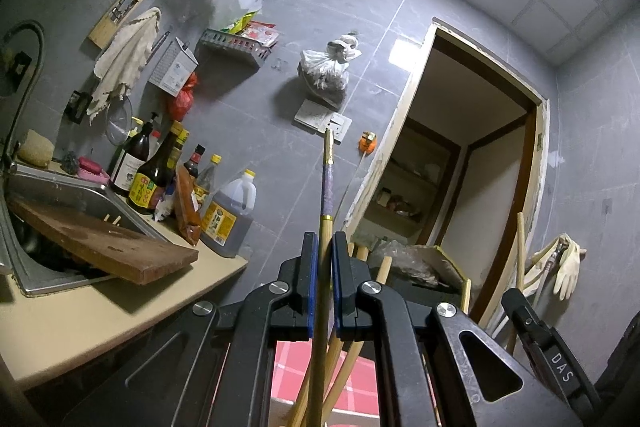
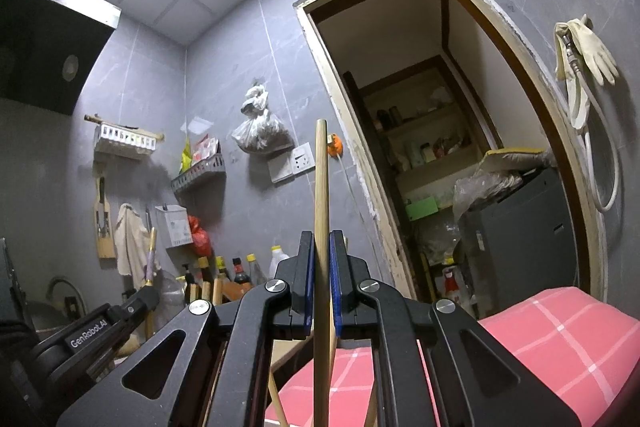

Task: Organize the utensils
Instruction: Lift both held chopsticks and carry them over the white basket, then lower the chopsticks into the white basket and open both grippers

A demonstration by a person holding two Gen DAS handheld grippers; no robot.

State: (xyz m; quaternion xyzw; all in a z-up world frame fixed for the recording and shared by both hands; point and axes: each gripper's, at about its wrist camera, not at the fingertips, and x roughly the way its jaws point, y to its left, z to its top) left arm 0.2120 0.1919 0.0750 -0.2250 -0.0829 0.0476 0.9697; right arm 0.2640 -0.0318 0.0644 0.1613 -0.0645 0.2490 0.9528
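Left wrist: chopstick [image 1: 325, 203] pinched upright between hand-held gripper [image 1: 325, 247] fingers.

Left gripper [image 1: 325, 247]: matte black linkage arms, two black fingers [image 1: 308, 267] lined with blue pads [image 1: 314, 283], round silver pivot screws [image 1: 279, 287] at the joints, teardrop cutouts in the outer arms. Right gripper [image 2: 320, 247]: same build, black fingers [image 2: 304, 267], blue pads [image 2: 310, 283], silver screws [image 2: 276, 285], teardrop cutouts. White "GenRobot.AI" lettering on the left unit's black side as seen from the right wrist; white "DAS" letters on the right unit's black body at the left wrist view's lower right edge
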